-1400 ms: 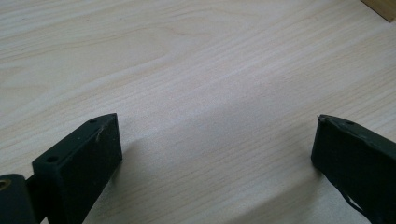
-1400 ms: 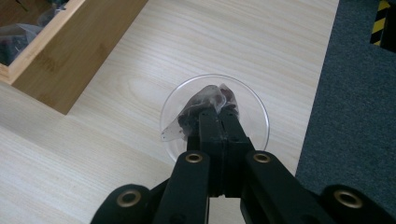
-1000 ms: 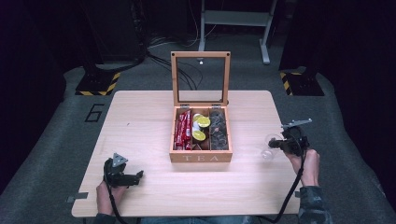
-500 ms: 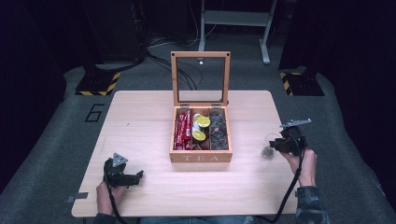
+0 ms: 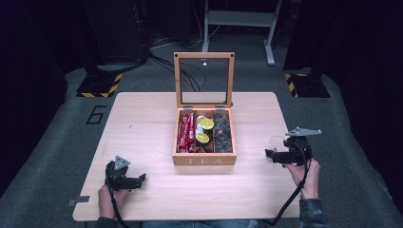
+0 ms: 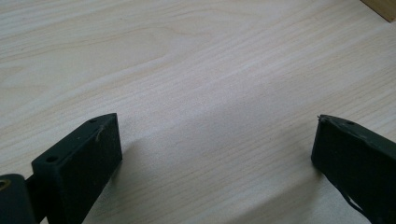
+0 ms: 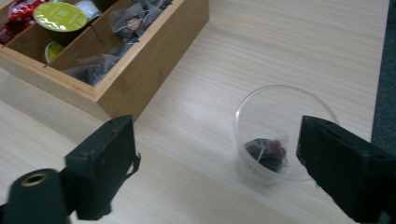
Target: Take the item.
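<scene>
Right tool (image 7: 215, 158) jaws just opened; round clear plastic cup (image 7: 280, 135) free.

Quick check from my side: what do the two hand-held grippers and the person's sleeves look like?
Both are black. The left hand-held gripper and right hand-held gripper each carry a grey three-cornered plate on top and trail a black cable. Jaws are blocky, with small holes. The right sleeve is dark and patterned.

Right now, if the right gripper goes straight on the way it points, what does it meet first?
Probably the clear plastic cup with a tea bag in it, standing just ahead between the open jaws of the right gripper. Depth is unclear; the wooden tea box lies off to one side.
</scene>
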A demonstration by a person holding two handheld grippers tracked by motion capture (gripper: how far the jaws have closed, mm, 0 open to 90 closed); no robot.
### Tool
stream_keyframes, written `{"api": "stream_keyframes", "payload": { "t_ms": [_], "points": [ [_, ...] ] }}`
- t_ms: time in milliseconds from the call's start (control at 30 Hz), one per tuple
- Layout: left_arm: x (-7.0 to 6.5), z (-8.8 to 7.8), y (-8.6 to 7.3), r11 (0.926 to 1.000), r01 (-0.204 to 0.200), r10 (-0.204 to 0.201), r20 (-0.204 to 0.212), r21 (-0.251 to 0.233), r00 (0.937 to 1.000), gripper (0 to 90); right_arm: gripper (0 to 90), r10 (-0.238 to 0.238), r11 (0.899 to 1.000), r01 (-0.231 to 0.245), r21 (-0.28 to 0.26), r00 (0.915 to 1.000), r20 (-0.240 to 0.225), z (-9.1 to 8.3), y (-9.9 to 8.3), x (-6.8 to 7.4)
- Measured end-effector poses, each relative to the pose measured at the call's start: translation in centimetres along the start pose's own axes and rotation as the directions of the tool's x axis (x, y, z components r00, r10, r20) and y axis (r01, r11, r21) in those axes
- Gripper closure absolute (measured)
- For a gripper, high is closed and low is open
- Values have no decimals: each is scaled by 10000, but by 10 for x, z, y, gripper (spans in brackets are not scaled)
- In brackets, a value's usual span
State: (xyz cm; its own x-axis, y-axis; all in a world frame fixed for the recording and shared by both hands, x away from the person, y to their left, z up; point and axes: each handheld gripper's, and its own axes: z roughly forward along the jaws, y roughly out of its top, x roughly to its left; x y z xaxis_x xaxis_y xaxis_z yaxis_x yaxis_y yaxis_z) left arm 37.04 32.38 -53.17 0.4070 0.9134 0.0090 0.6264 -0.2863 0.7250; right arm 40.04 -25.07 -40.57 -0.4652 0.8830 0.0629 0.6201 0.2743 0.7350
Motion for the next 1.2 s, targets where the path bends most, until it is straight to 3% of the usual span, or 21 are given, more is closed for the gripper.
{"api": "stream_keyframes", "payload": {
  "t_ms": [267,500,1067,1200],
  "points": [
    [0,0,0,10000,-2,2,0,2,10000,14,39,-394,9984,390,-408,9992,-96,0,-18,26],
    [0,0,0,10000,0,0,-4,5,10000,14,25,-543,9979,535,-365,9983,-206,12,-42,44],
    [0,0,0,10000,-13,13,24,48,10000,14,0,-441,9985,451,308,9984,-341,67,-84,58],
    [0,0,0,10000,1,-1,19,24,10000,14,0,-501,9985,511,218,9976,-476,71,-89,58]
  ]
}}
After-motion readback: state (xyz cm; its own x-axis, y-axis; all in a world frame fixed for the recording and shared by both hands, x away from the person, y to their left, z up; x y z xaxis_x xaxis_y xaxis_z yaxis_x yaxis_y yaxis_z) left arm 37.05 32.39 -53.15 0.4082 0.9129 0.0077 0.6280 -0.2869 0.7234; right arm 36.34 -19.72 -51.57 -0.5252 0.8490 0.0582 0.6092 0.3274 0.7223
